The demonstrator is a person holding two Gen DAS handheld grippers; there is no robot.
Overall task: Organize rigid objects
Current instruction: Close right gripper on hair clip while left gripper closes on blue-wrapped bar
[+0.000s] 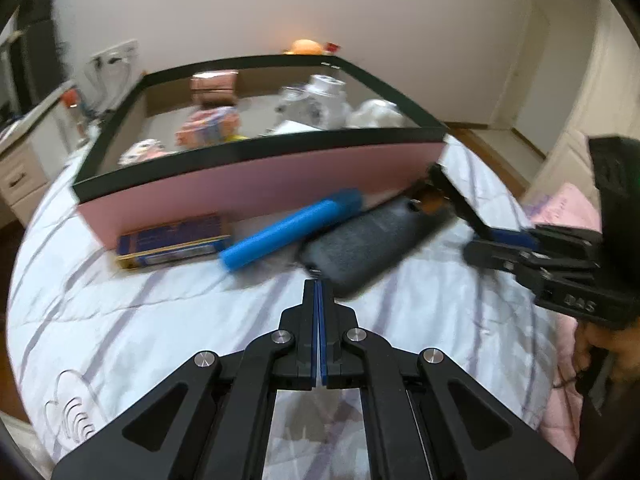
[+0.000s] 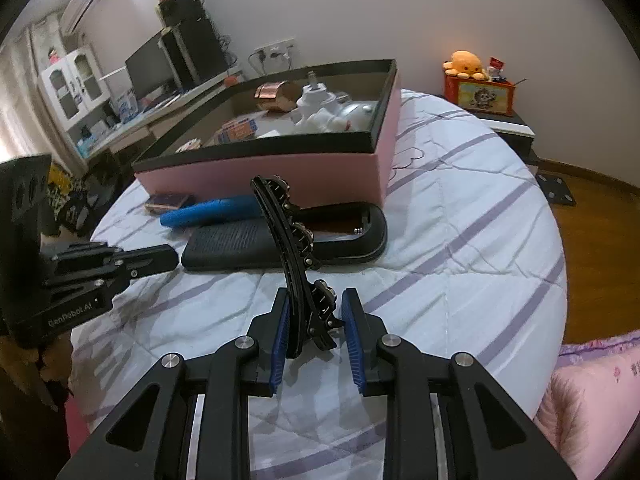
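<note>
The things lie on a bed (image 2: 460,240) covered with a white quilt striped in lilac. A pink box (image 2: 280,176) with a black rim sits on the far part of the bed, holding a copper-coloured tin (image 2: 276,96), a white bottle (image 2: 316,98) and some small packets.

Along the box's near wall, from the bed's left edge inward, lie a small blue and gold tin (image 1: 172,246), a blue cylinder (image 1: 288,232) and a dark grey power bank (image 1: 372,240). A black U-shaped case (image 2: 360,232) lies just beyond the power bank, near the box's near right corner.

The left hand-held gripper (image 1: 319,284) has its blue pads pressed together with nothing between them, its tips just before the near end of the power bank; whether they touch it cannot be told.

The right hand-held gripper (image 2: 316,312) is partly closed on a long curved black hair clip (image 2: 288,236) with metal studs. The clip's near end sits between the blue pads, and the rest rises up over the power bank toward the box.
</note>
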